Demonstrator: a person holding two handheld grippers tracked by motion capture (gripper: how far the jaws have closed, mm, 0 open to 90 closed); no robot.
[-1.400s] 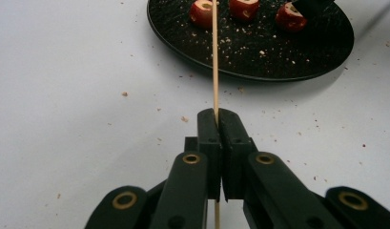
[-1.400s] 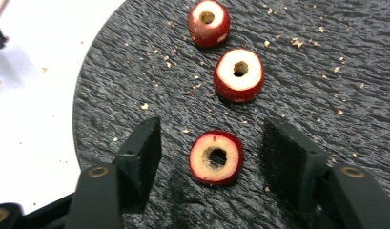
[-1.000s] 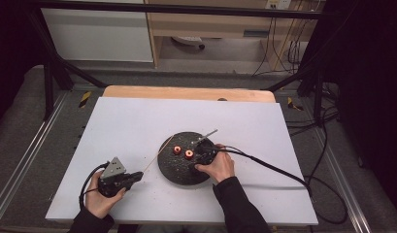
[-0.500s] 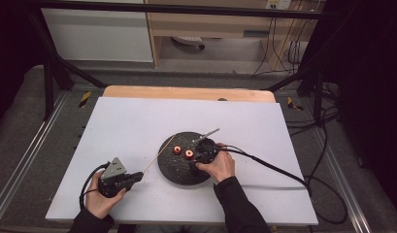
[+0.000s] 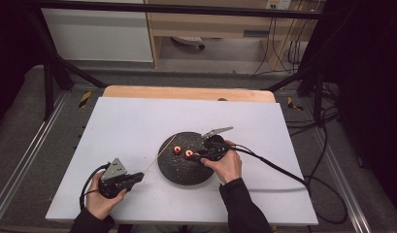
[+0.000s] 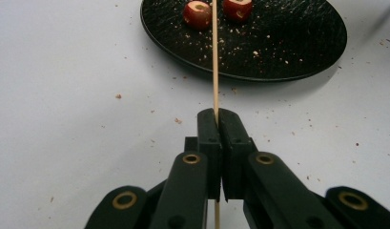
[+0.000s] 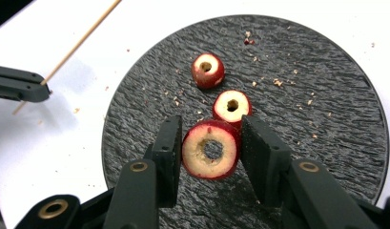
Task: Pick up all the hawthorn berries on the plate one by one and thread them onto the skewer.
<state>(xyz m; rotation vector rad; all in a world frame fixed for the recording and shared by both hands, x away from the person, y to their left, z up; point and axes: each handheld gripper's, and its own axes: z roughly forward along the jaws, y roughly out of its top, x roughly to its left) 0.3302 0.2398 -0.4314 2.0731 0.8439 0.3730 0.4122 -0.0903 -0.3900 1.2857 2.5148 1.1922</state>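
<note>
Two tools: both are squeezing something.
Right tool: pinches a cored red fruit piece over the black plate.
Left tool: grips a thin wooden stick above the white worktop.
Done: piece picked up.
Left: none is on the stick yet; two more pieces wait on the plate.

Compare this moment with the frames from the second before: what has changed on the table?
The right hand-held gripper has just closed its jaws on a cored red fruit piece over the black plate. The left hand-held gripper stayed put, clamped on the wooden skewer; two other pieces stayed on the plate.
</note>
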